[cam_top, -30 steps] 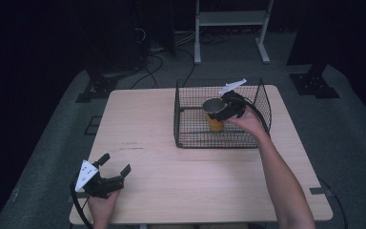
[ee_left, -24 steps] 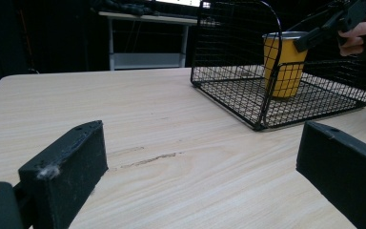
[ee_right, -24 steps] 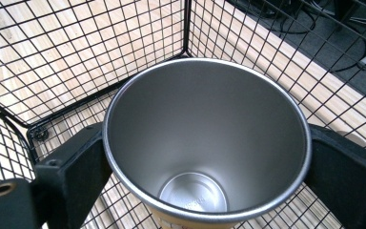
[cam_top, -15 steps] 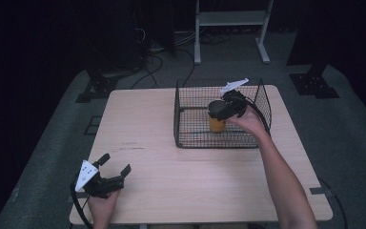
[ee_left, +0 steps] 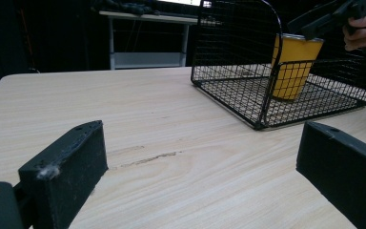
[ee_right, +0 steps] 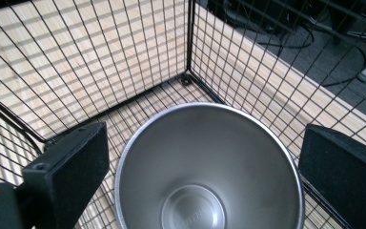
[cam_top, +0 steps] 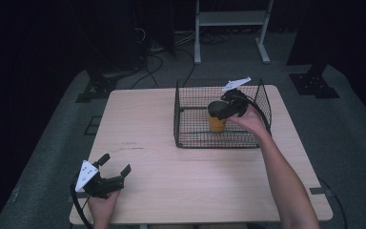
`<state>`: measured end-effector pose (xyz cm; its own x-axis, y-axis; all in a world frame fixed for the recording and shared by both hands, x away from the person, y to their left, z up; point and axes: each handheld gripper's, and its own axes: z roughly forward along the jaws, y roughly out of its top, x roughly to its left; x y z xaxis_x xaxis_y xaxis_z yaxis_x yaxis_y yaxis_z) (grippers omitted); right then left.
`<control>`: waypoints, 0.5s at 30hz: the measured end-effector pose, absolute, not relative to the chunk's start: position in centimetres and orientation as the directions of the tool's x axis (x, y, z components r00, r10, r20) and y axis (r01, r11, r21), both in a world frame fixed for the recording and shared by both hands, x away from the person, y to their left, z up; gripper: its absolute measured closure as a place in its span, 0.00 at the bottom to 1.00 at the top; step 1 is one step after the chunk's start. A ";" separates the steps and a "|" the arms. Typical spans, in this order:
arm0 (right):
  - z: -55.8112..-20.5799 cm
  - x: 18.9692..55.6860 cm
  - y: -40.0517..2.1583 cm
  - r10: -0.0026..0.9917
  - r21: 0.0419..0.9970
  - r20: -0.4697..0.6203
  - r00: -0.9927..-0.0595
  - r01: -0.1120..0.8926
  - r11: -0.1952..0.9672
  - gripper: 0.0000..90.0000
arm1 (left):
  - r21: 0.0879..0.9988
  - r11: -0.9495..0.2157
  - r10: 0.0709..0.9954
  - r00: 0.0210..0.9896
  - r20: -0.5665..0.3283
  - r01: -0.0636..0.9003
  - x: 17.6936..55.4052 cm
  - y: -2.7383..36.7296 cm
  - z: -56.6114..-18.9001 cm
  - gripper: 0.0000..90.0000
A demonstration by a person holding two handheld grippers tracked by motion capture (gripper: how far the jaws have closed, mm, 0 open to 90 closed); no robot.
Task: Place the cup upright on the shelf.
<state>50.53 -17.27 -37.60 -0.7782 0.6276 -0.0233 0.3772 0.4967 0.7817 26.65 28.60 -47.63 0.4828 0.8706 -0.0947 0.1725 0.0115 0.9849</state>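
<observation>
Basket walls: the wire basket (cam_top: 218, 138) fences the yellow cup (cam_top: 216, 123) at 3, 6, 9 and 12 o'clock; its top is open.
Above cup: the right gripper (cam_top: 227, 109) occupies that opening, fingers (ee_right: 71, 167) spread either side of the rim.
Open counter: bare counter (cam_top: 138, 138) lies from the left gripper (cam_top: 115, 167) to the basket at its 2 o'clock.

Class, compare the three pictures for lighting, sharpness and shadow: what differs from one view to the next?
High view: dim, the surroundings nearly black, the table evenly lit, the yellow cup small and soft. Left gripper view: brighter, wood grain crisp, the near black jaws slightly soft. Right gripper view: the wire basket throws striped shadows on the wood, and the cup's steel inside shows soft glare.
</observation>
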 end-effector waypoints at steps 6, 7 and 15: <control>-36.6 49.9 -17.5 0.619 0.805 -0.007 -0.786 0.363 0.470 0.03 | 0.985 0.015 0.871 0.482 -0.098 0.173 26.8 28.6 -47.6 0.03; -36.4 49.8 -17.5 0.616 0.808 -0.008 -0.788 0.358 0.468 0.03 | 0.985 0.015 0.871 0.482 -0.097 0.171 26.8 28.6 -47.6 0.03; -35.6 49.2 -18.1 0.604 0.831 0.021 -0.797 0.350 0.433 0.03 | 0.984 0.008 0.873 0.478 -0.092 0.176 26.7 28.6 -47.6 0.03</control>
<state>49.17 -18.12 -35.57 -0.7970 0.6036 0.0209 0.3498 0.4333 0.8306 26.70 28.60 -47.65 0.4783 0.8733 -0.0922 0.1756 0.0078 0.9844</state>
